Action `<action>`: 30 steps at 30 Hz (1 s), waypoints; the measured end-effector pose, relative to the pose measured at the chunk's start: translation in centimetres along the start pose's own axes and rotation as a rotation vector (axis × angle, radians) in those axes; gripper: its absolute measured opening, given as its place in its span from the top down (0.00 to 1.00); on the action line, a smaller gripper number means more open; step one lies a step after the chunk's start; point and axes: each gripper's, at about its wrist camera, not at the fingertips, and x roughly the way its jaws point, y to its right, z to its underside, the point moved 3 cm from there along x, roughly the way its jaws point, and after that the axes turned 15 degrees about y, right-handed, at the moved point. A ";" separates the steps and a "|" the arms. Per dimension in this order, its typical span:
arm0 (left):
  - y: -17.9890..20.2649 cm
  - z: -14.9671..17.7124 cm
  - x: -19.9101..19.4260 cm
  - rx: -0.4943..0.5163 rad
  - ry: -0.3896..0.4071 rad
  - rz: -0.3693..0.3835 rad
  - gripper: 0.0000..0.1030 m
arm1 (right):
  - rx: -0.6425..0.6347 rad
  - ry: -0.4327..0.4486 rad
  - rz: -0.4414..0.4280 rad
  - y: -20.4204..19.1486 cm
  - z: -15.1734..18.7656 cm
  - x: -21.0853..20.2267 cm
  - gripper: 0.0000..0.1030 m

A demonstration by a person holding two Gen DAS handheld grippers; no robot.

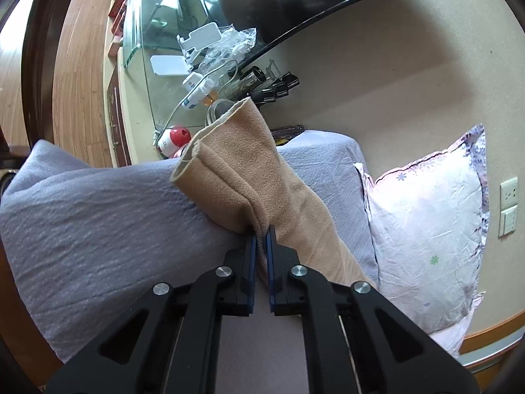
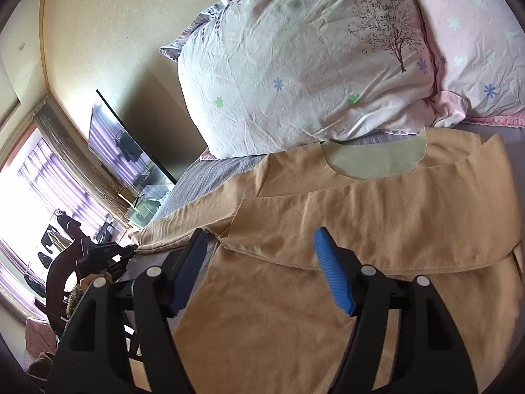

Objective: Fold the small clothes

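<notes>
A tan long-sleeved top (image 2: 344, 229) lies on the grey-sheeted bed (image 2: 203, 177), its neckline toward the pillows and one sleeve folded across its chest. My left gripper (image 1: 261, 229) is shut on the other sleeve (image 1: 242, 167) and holds it up off the bed, cuff end away from me. It also shows in the right wrist view (image 2: 126, 251), at the sleeve's end at the left. My right gripper (image 2: 261, 234) is open and empty, just above the top's folded part.
A floral white pillow (image 2: 295, 75) and a pink one (image 2: 475, 39) lie at the head of the bed. A cluttered bedside cabinet (image 1: 183, 75) with bottles, clips and a TV (image 1: 295, 3) stands beyond the bed's edge.
</notes>
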 end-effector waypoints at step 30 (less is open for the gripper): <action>29.4 31.2 -5.9 1.132 -0.137 0.560 0.63 | 0.275 0.000 0.299 16.1 -1.7 -4.1 0.58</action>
